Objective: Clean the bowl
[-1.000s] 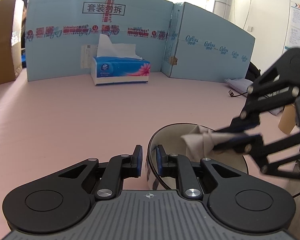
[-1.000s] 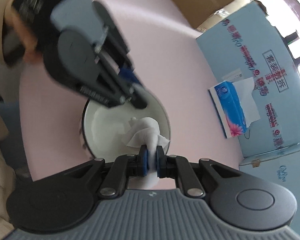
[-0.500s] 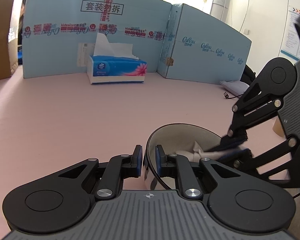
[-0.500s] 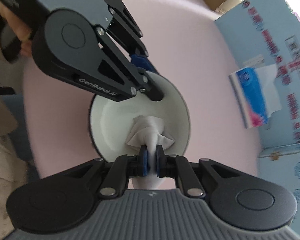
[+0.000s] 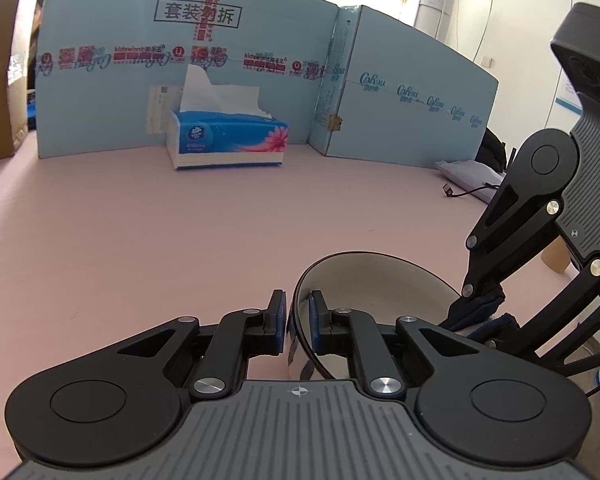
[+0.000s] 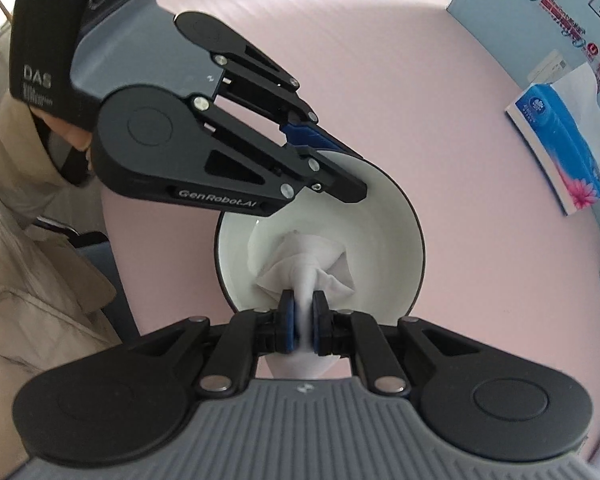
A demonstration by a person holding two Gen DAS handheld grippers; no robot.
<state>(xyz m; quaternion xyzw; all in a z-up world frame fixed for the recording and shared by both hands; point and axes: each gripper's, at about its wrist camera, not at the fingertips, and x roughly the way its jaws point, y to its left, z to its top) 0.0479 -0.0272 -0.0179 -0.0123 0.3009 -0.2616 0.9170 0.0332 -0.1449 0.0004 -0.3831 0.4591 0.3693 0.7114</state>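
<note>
The bowl (image 6: 364, 216) sits on the pink table (image 5: 140, 240), directly under both tools, and the step in hand looks like wiping its white inside with a tissue (image 6: 308, 268). The left gripper (image 5: 298, 320) straddles the near rim, one pad outside the dark wall and one inside, and its jaws are closing on that rim, so it acts as the anchor; to do this well it should finish clamping firmly and then not shift, since a glossy wall can slip between pads. The right gripper (image 6: 303, 322) is clenched on the tissue's twisted neck, with the crumpled wad fanning out just ahead of its tips against the lower inner wall. In the left view the right tool reaches in from the right, its tips dipping below the far rim. A good wipe probably means keeping the wad pressed flat to the curve, sweeping around the wall and across the bottom in overlapping arcs, and tilting the wrist so the tissue, not the hard tips, meets the glaze. The pinch should stay tight, because thin paper may tear or pull free under drag. The area beneath the left tool is hidden here, so it likely needs its own pass. The tissue box (image 5: 226, 140) stands well ahead by the blue boards if a fresh sheet is wanted.
</note>
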